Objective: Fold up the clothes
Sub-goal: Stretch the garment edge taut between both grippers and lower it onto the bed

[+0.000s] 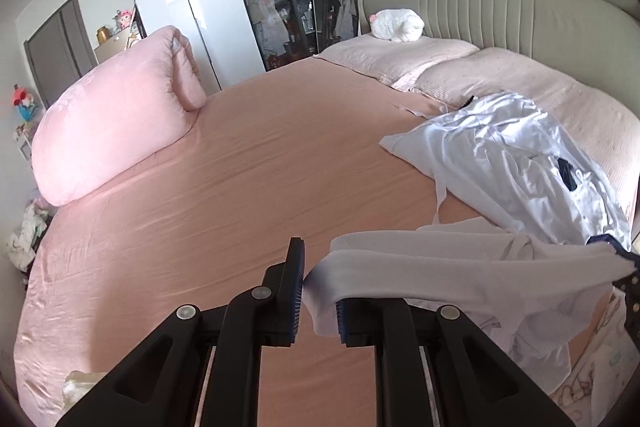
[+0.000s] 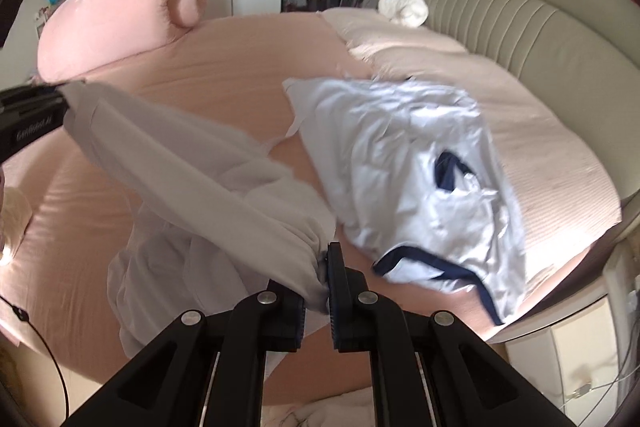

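Grey cloth (image 2: 192, 171) hangs stretched over the bed's (image 1: 224, 187) near edge, pinched by the left gripper (image 1: 318, 297) and the right gripper (image 2: 316, 291). Keep both corners level and pull it flat before laying it down.

Your left tool (image 1: 316, 291) and right tool (image 2: 318, 291) are matt black plastic with ribbed blue pads and bright metal pivot pins. The grey garment (image 2: 192, 179) you hold is soft, matt cloth; the white garment (image 2: 420, 183) has a satin sheen. The bed sheet (image 1: 240, 187) is smooth pink cloth, the headboard (image 1: 520, 7) smooth and ribbed.
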Motion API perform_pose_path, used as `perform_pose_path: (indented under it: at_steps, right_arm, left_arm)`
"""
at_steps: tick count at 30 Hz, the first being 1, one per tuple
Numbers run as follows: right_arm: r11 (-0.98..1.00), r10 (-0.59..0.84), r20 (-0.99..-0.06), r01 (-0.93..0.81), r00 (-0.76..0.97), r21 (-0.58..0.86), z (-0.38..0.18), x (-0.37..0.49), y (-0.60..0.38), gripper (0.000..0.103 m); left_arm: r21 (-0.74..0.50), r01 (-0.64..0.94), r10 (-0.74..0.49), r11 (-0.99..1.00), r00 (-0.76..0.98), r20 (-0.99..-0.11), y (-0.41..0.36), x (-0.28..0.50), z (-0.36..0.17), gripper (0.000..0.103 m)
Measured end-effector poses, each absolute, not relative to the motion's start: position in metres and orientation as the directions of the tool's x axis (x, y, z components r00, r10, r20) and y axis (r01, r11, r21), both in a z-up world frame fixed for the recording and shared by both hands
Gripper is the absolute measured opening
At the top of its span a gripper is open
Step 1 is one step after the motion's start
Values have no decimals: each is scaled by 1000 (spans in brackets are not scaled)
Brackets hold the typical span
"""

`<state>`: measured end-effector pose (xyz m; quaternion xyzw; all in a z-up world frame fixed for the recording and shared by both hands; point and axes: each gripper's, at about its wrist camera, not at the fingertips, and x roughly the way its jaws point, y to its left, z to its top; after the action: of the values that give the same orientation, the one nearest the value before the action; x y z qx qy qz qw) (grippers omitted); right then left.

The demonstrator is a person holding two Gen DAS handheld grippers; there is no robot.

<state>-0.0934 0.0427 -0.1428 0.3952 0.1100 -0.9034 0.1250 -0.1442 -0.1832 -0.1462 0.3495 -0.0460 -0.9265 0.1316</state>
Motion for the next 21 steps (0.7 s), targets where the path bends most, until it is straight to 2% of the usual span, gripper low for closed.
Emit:
perform_pose_path:
  at_steps: [12, 18, 21]
  right_arm:
    - [-902, -146, -567, 345, -811, -260, -69, -99, 2, 7]
    - [-905, -152, -550, 340, -821, -257, -49, -110, -13, 7]
    - [-907, -139, -565, 334, -813, -257, -51, -112, -19, 7]
  left_arm:
    - [105, 345, -343, -933, -759, -554, -225, -117, -91, 12]
    - [108, 437, -430, -893, -759, -489, -245, -95, -57, 12]
    - [177, 471, -497, -865, -748, -441, -246, -84, -45, 12]
